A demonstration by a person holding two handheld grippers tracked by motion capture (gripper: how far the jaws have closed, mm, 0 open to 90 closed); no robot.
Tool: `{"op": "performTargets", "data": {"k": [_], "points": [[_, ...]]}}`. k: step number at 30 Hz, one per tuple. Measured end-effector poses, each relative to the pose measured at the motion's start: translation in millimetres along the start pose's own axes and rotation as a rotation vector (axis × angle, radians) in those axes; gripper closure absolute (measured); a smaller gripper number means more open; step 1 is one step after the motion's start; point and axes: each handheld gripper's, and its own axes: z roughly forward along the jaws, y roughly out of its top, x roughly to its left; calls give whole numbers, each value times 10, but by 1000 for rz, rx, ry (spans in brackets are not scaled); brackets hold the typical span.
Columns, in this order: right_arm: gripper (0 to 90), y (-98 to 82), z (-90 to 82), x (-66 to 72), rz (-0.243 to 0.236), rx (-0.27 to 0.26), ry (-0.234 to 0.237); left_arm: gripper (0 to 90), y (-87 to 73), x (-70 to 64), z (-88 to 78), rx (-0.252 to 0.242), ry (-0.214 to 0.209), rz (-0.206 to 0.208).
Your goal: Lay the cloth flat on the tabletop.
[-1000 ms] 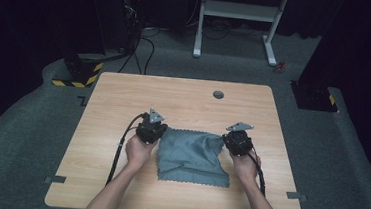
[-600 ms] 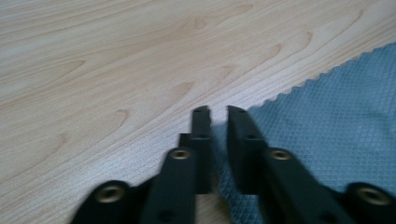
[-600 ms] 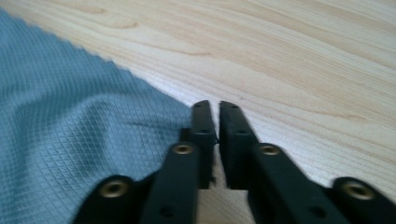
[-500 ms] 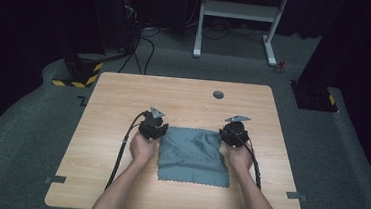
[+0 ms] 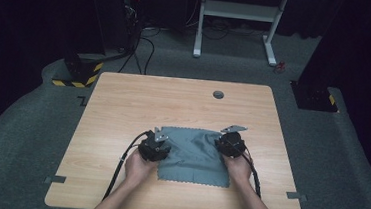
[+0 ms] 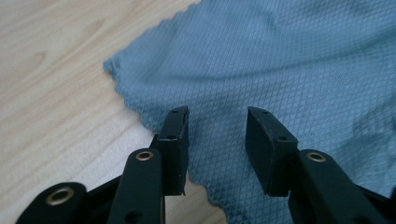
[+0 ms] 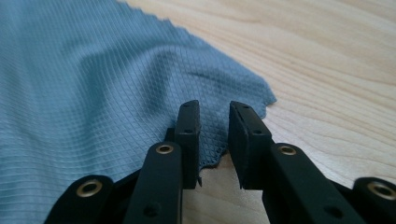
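From above, we cannot see the fingers of either gripper; the hands (image 5: pixel 141 167) hide them, and the worktop's (image 5: pixel 123 104) near edge is cut off.

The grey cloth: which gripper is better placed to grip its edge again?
Probably the right gripper: its open jaws straddle the cloth edge near a corner. The left gripper, jaws just opened, hovers over flat cloth inside the edge.

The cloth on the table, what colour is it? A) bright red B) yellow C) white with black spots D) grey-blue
D: the cloth lying flat on the wooden table is grey-blue, and the left gripper view shows the same grey-blue weave up close.
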Motion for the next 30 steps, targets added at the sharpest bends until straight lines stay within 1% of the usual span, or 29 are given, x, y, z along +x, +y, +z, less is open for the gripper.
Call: {"op": "performTargets", "data": {"k": [1,2,4,5,6,8,9,11,12,13,14,16,17,19,20,23,25,27,29,30], "points": [[769,-8,7,6,-3,-2,-3,581,-9,17,5,-6,-10,-22],[808,-6,8,2,-12,-2,-3,566,-11,37,10,-6,-14,-31],[887,-4,5,3,-41,3,-14,513,-11,69,21,-10,-5,-19],[893,2,4,-14,-47,9,-8,501,-9,82,25,-14,6,-11],[898,15,4,-36,-41,20,1,501,-3,95,30,-15,13,-10],[900,40,12,-71,-57,32,-31,499,15,129,41,-4,12,-13],[899,47,18,-103,-52,34,-43,489,22,144,50,-3,12,-23],[891,39,29,-184,-18,21,-53,465,34,183,69,-2,13,-37],[879,34,31,-202,-5,15,-50,451,39,204,83,-4,12,-58],[846,32,30,-217,0,14,-47,442,42,212,86,1,7,-74],[804,29,26,-215,0,13,-54,440,43,210,85,2,10,-76],[781,20,-12,-207,18,9,-36,461,32,173,53,2,36,-48],[781,13,-50,-189,11,-4,-29,479,16,155,31,-6,36,-41],[783,-16,-144,-130,-2,-29,1,503,-25,114,-21,-18,16,-47],[786,-38,-187,-95,-18,-38,15,518,-49,98,-52,-25,13,-37],[787,-141,-286,12,-46,-44,50,528,-119,32,-121,-39,-19,-47],[778,-234,-330,67,-57,-39,50,521,-175,-29,-188,-60,-37,-51],[776,-338,-388,97,-52,-43,60,520,-249,-103,-277,-74,-59,-44],[776,-448,-461,115,-42,-54,77,538,-334,-153,-367,-78,-70,-30],[776,-498,-493,120,-47,-60,85,558,-367,-169,-395,-79,-77,-35]]}}
